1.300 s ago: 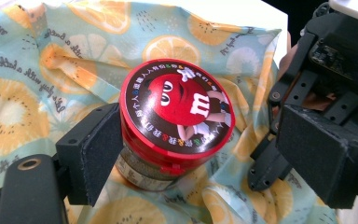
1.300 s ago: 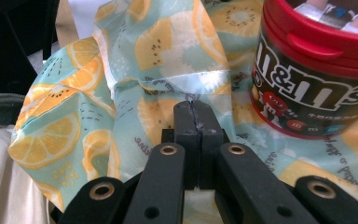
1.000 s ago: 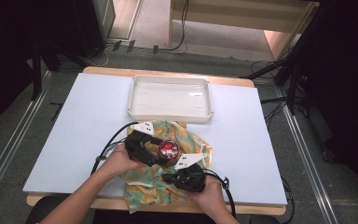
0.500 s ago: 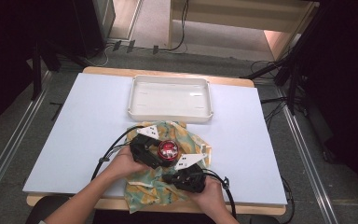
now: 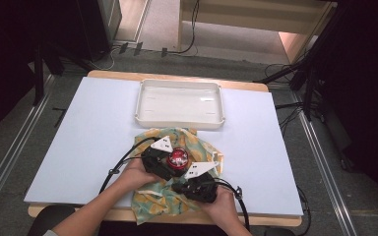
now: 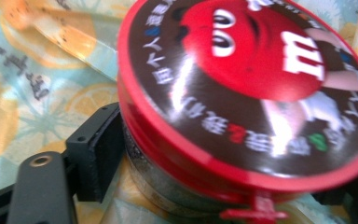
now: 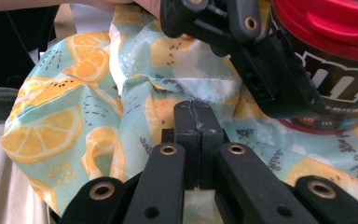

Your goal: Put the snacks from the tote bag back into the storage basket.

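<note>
Two grippers work over the lemon-print cloth point(image 5: 177, 196) on the table point(image 5: 78, 137). Since a second ago the left gripper point(image 5: 170, 164) has sunk slightly, its jaws just closing around the red-lidded candy tin point(image 5: 178, 158), which stands on the cloth. Whether the pads press yet is unclear. The right gripper point(image 7: 196, 116) is pressed together, unmoved, nipping the cloth.

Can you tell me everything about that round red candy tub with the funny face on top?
The candy tub is a short round can with a red plastic lid, a little tab at its edge, and a shiny wrapped side with printing. The lid shows a red cartoon candy face on dark brown. It stands upright on the lemon-print cloth, in front of the white tray. The left gripper has its black jaws on either side of it, just closing in.
</note>
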Action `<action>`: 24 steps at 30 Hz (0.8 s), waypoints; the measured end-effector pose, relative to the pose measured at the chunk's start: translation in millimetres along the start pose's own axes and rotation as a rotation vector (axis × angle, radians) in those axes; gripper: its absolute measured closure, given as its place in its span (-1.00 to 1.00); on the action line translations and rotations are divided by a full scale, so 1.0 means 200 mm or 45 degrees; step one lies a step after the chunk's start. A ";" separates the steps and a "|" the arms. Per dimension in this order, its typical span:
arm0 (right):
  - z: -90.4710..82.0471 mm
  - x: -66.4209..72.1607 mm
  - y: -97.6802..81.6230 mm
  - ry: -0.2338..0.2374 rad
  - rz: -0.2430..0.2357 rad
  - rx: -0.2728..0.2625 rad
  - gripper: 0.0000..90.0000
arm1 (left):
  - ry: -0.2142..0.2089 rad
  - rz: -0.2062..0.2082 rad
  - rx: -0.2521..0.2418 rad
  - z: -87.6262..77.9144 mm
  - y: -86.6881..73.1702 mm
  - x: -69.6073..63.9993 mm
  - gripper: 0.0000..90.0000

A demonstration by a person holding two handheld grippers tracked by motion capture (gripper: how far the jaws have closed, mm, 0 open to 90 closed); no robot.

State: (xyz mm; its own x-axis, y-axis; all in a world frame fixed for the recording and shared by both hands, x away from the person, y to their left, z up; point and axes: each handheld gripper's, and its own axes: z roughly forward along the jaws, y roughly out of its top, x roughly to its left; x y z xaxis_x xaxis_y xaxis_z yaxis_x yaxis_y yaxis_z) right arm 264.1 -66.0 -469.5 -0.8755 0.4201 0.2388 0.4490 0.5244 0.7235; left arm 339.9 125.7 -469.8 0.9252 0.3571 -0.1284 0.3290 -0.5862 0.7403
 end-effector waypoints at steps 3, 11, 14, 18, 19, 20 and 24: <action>0.00 0.00 0.00 0.000 0.003 0.003 1.00 | -0.017 0.009 0.004 -0.02 0.01 0.00 -0.46; -0.01 -0.01 0.00 -0.001 0.010 -0.013 1.00 | -0.028 -0.012 0.017 -0.06 0.03 0.00 -0.43; -0.01 -0.02 0.00 0.002 0.013 -0.012 1.00 | -0.051 -0.030 0.000 -0.09 0.05 0.00 -0.43; -0.01 -0.02 0.00 -0.001 0.012 -0.008 1.00 | -0.061 -0.040 -0.023 -0.13 0.06 -0.01 -0.43; -0.01 -0.02 0.00 -0.001 0.012 -0.008 1.00 | -0.064 -0.038 -0.020 -0.13 0.07 -0.01 -0.43; -0.01 -0.02 0.00 0.000 0.013 -0.007 1.00 | -0.068 -0.032 -0.015 -0.14 0.07 -0.01 -0.43; -0.01 -0.03 0.00 0.000 0.018 -0.010 1.00 | -0.059 -0.047 0.003 -0.16 0.08 -0.02 -0.43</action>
State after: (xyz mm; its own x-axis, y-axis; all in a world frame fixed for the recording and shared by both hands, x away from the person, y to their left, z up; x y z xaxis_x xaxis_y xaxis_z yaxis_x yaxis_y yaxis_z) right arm 267.9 -70.6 -469.7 -0.8693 0.4271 0.2488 0.4596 0.5130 0.7250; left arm 335.8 138.3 -435.5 0.9202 0.3445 -0.1859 0.3634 -0.5753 0.7328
